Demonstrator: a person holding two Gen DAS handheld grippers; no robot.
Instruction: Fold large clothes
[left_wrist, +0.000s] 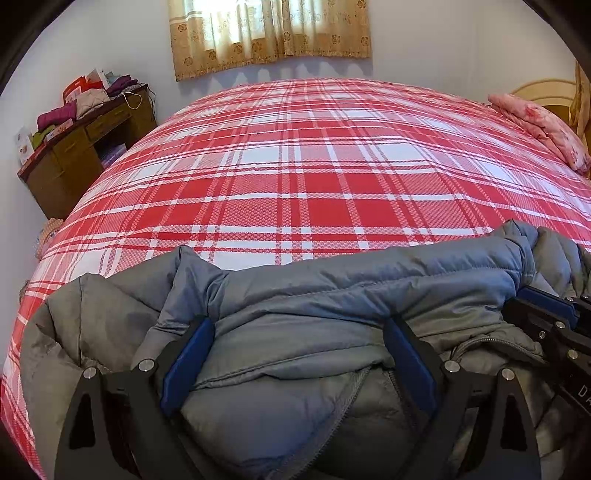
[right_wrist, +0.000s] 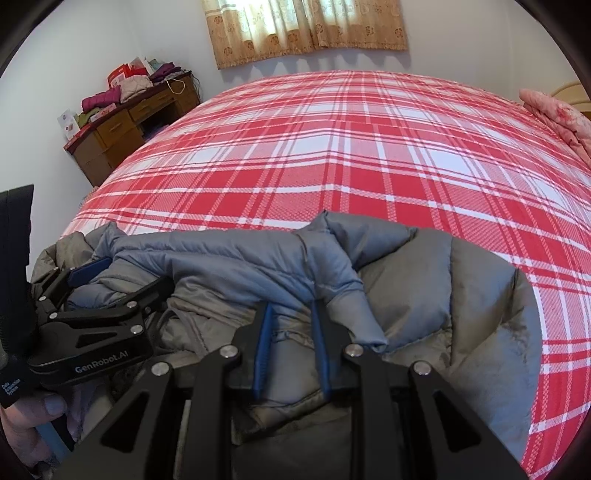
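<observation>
Left gripper (left_wrist: 299, 332) stands with its blue-padded jaws spread wide, a thick roll of the grey puffer jacket (left_wrist: 332, 295) lying between them; the fabric bulges against both pads, though whether they squeeze it cannot be told. Left of this gripper a grey sleeve or side panel of the jacket slumps onto the red plaid bedspread (left_wrist: 295, 166). Far off to its left a wooden desk (left_wrist: 74, 155) stands against the wall, piled with folded clothes (left_wrist: 85, 107). Straight ahead, beyond the bed, a patterned curtain (left_wrist: 269, 33) hangs on the wall.

To its right, the right gripper (right_wrist: 291, 314) has its jaws drawn close together and pinches a bunched fold of the same jacket between the blue pads, the cloth rising in a ridge just ahead of the fingertips. In the right wrist view the left gripper (right_wrist: 122, 273) shows at the left side, held by a hand (right_wrist: 29, 424) low in the corner. Right of the right gripper a broad quilted panel of the jacket spreads over the bedspread. Far to the right a pink pillow (right_wrist: 557, 114) lies at the bed's edge.
</observation>
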